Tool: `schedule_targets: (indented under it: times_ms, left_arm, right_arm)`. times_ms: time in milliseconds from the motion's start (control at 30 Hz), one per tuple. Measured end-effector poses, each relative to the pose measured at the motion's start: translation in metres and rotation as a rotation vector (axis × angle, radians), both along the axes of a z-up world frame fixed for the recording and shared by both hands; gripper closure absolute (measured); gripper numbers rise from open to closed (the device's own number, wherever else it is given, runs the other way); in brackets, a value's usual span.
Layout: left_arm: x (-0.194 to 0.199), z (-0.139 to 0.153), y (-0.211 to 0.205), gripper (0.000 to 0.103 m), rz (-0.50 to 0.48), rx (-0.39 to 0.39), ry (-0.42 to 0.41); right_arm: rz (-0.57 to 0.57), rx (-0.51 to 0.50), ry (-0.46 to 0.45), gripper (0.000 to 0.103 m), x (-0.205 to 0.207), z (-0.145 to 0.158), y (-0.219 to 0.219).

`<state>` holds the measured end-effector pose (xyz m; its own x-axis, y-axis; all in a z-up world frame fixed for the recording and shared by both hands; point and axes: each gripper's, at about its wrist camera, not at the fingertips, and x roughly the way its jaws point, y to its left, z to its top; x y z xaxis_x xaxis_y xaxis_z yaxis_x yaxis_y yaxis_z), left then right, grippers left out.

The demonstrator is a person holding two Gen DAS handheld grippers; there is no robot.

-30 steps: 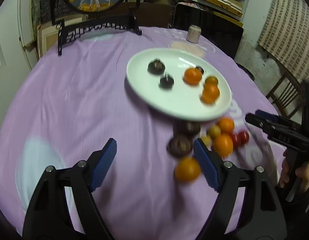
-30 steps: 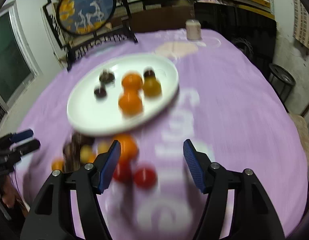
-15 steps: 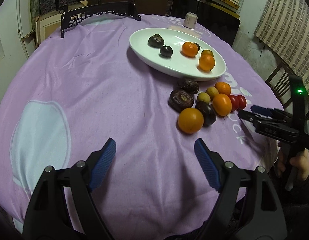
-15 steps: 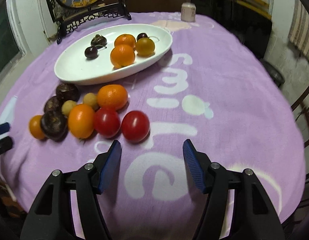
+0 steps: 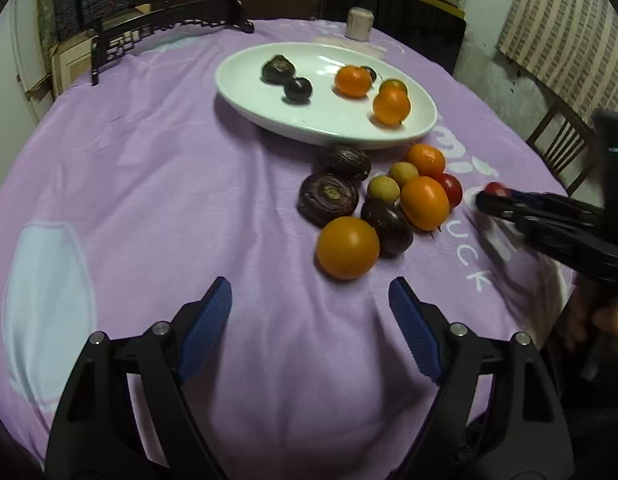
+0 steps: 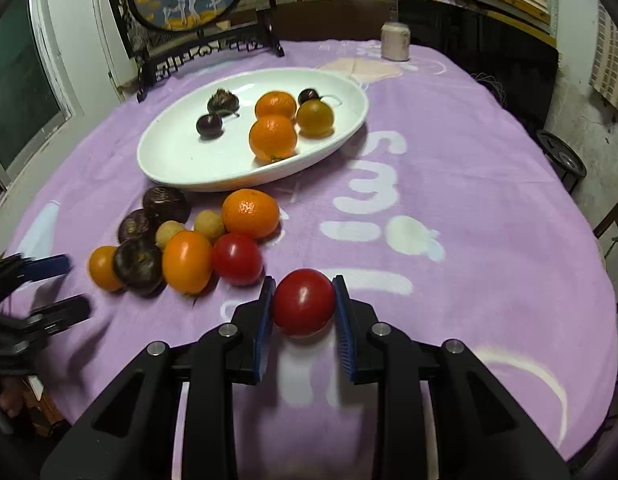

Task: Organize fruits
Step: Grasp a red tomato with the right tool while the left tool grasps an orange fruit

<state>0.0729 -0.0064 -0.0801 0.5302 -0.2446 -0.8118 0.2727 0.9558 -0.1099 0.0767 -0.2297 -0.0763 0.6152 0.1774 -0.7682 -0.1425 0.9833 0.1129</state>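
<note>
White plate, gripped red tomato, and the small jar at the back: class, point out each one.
white plate [image 6: 177, 160]: right wrist view, bare inner surface.
red tomato [image 6: 303, 302]: right wrist view, middle of its skin.
small jar [image 6: 395, 42]: right wrist view, middle of its side.

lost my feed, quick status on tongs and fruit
Right tongs shut on red tomato. Left tongs open, empty. White plate ahead, path clear.

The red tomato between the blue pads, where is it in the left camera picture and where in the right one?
Left wrist view: the red tomato is a small patch at the far right, at the tip of the right gripper.
Right wrist view: red tomato low centre, clamped between the pads.
Shared landmark: the white plate beyond the loose fruit.
</note>
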Motion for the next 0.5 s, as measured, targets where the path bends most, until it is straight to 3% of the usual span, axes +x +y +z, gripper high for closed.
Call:
schedule_targets:
  times_ms: [33,100,267,300,400,500]
  left_arm:
    - [0.004,-0.003,-0.004,0.021,-0.003,0.008,0.002]
    - [0.011,-0.008,-0.009,0.032,-0.006,0.025,0.006]
    - [0.023,-0.011,-0.02,0.035,-0.013,0.066,-0.03]
    - [0.024,-0.011,-0.022,0.047,-0.019,0.066,-0.038]
    - [0.026,-0.007,-0.026,0.069,-0.036,0.044,-0.039]
    - [0.019,-0.005,-0.026,0.069,-0.048,0.024,-0.018]
  right_arm:
    - [-0.002,0.008,-0.002,0.074,-0.003,0.002,-0.002]
    - [-0.002,0.029,0.002,0.074,-0.01,0.004,-0.007]
    - [-0.001,0.092,0.02,0.074,-0.016,0.002,-0.014]
    - [0.0,0.097,0.024,0.074,-0.016,0.002,-0.014]
    - [0.007,0.11,0.032,0.074,-0.016,0.0,-0.01]
    - [0.022,0.11,0.026,0.074,-0.02,0.001,-0.005]
